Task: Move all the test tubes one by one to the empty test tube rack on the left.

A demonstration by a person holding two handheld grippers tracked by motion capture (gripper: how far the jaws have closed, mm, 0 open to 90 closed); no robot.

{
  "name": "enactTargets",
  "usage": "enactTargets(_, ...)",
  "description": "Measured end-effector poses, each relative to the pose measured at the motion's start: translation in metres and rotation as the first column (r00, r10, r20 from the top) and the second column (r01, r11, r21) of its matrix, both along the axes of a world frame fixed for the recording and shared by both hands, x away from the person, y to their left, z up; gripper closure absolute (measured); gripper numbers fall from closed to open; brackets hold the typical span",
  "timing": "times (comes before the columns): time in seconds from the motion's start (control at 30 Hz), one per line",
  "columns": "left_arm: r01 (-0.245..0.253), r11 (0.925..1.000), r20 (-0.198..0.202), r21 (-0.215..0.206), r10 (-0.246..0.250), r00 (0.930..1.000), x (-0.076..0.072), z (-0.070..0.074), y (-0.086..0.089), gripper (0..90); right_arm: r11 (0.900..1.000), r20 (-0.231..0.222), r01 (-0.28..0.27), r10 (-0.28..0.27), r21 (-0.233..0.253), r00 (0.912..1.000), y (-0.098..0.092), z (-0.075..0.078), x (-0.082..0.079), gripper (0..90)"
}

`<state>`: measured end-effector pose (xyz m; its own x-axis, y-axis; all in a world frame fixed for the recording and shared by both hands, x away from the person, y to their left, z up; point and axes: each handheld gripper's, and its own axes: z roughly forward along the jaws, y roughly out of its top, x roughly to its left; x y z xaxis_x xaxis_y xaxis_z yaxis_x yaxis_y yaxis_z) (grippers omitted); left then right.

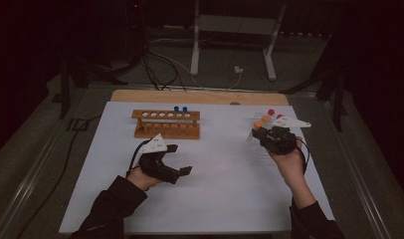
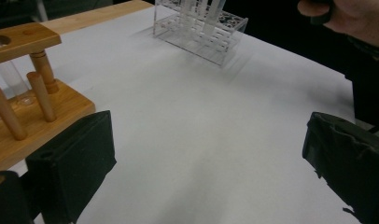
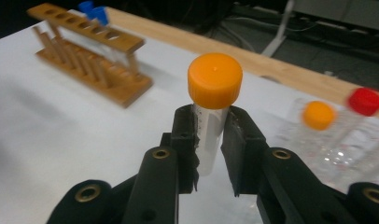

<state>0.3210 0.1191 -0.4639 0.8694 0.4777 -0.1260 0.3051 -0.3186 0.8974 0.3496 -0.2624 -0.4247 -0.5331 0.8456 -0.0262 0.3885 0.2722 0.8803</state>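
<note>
My right gripper (image 3: 210, 135) is shut on a clear test tube with an orange cap (image 3: 214, 80), held upright just left of the clear plastic rack (image 3: 337, 149). In that rack stand tubes with an orange cap (image 3: 318, 115) and a red cap (image 3: 365, 101). From above, the right gripper (image 1: 267, 135) sits beside the clear rack (image 1: 269, 122). The wooden tube rack (image 1: 166, 124) holds two blue-capped tubes (image 1: 180, 109). My left gripper (image 1: 176, 160) is open over the white mat in front of the wooden rack (image 2: 24, 107), with nothing between its jaws.
A white mat (image 1: 205, 169) covers the wooden table (image 1: 200, 96). Cables and a metal stand's legs (image 1: 232, 45) lie on the floor beyond the table. The person's right hand (image 2: 351, 18) appears at the far side of the left gripper view.
</note>
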Motion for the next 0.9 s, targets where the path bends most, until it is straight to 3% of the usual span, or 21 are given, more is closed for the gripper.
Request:
enactTargets(0.37, 0.040, 0.9990, 0.013, 0.018, -0.040, 0.9991, 0.003, 0.016, -0.013, 4.2, 0.994, -0.038, -0.102, 0.100, -0.032, 0.9942, 0.029, -0.012, -0.012, 74.3)
enactTargets(0.9, 0.094, 0.9954, 0.036, 0.014, -0.095, 0.9948, 0.014, 0.039, -0.040, 6.8, 0.972, -0.067, -0.227, 0.223, -0.056, 0.9724, 0.063, -0.022, -0.027, 74.3)
